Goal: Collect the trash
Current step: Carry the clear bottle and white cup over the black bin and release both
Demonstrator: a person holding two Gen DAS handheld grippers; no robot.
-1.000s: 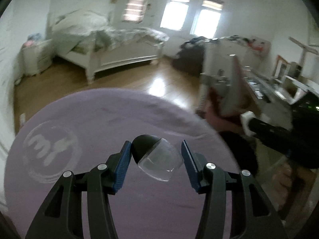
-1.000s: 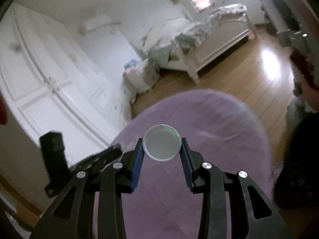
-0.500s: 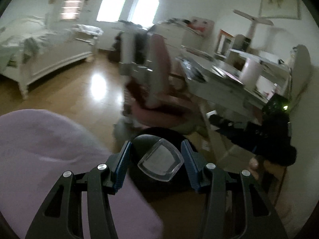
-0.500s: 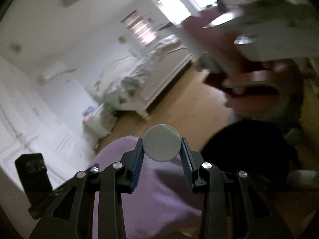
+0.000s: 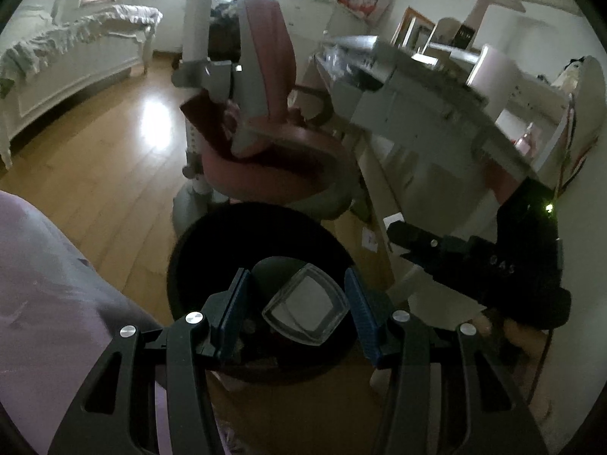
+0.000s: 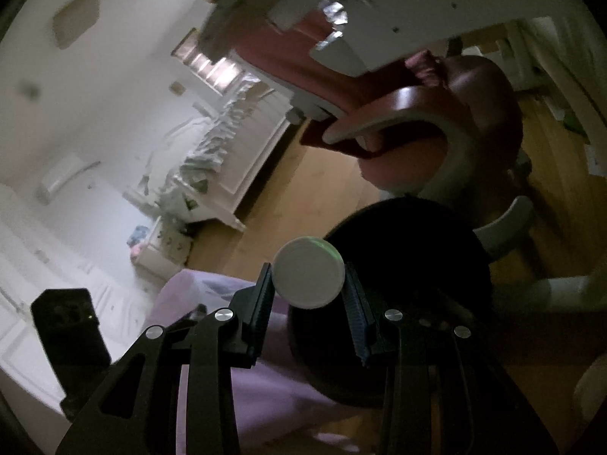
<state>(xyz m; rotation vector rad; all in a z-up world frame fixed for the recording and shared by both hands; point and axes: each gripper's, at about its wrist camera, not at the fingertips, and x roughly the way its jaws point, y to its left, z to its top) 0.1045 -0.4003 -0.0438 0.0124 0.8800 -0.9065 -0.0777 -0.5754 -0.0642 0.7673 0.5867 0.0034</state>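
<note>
My left gripper (image 5: 297, 297) is shut on a clear plastic cup (image 5: 307, 309) with a dark rounded end, gripped across its sides by the blue pads. It hangs right above the open mouth of a round black trash bin (image 5: 193, 239) on the wooden floor. My right gripper (image 6: 308, 278) is shut on a small round thing with a flat white face (image 6: 309, 273); the rest of that thing is hidden. The same bin (image 6: 417, 250) lies just beyond and to the right of it. From the left wrist view, the right gripper (image 5: 402, 235) shows at the bin's right side.
A pink swivel chair (image 5: 265, 144) stands just behind the bin, and a white desk (image 5: 417, 98) is on the right. A purple cushion (image 5: 41, 284) lies to the left of the bin. A white bed (image 5: 76, 45) is far across the wooden floor (image 5: 106, 159).
Both views have swung from the purple cushion and bed to the chair, desk and black bin, which now sits close under both grippers. Each gripper still holds its item.
</note>
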